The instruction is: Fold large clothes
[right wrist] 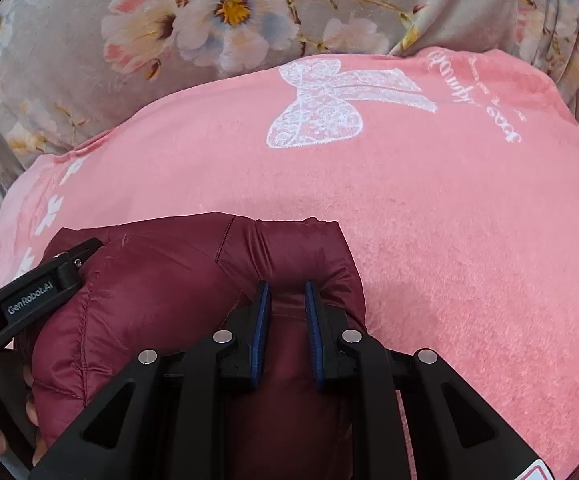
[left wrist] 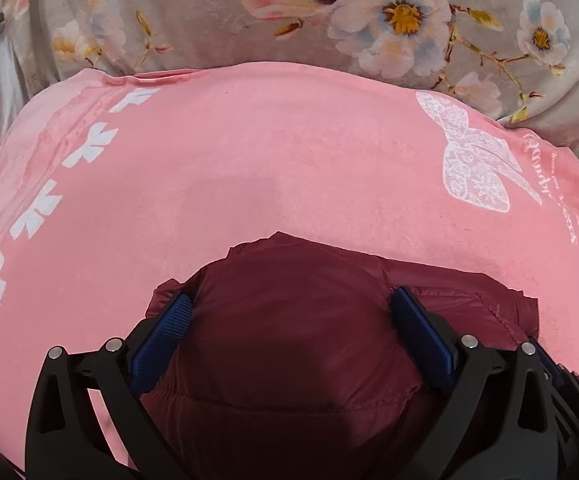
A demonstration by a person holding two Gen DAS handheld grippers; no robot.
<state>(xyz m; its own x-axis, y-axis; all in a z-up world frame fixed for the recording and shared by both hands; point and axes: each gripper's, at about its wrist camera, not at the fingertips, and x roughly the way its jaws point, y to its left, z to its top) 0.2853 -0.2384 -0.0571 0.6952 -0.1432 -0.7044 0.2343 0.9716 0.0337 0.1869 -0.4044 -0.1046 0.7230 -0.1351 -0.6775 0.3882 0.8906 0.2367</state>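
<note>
One maroon puffer jacket (right wrist: pixel 177 292) lies bunched on one pink blanket (right wrist: pixel 429 220) over the floral bedding (right wrist: pixel 89 92). The right claw (right wrist: pixel 287 316) pinches a fold, likely to carry it across; the left claw (left wrist: pixel 289 332) straddles the fabric, jaws wide, gripping nothing.

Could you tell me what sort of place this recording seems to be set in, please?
Probably a bedroom: a pink blanket lies over floral bedding, and a maroon padded jacket is being folded on top.
</note>
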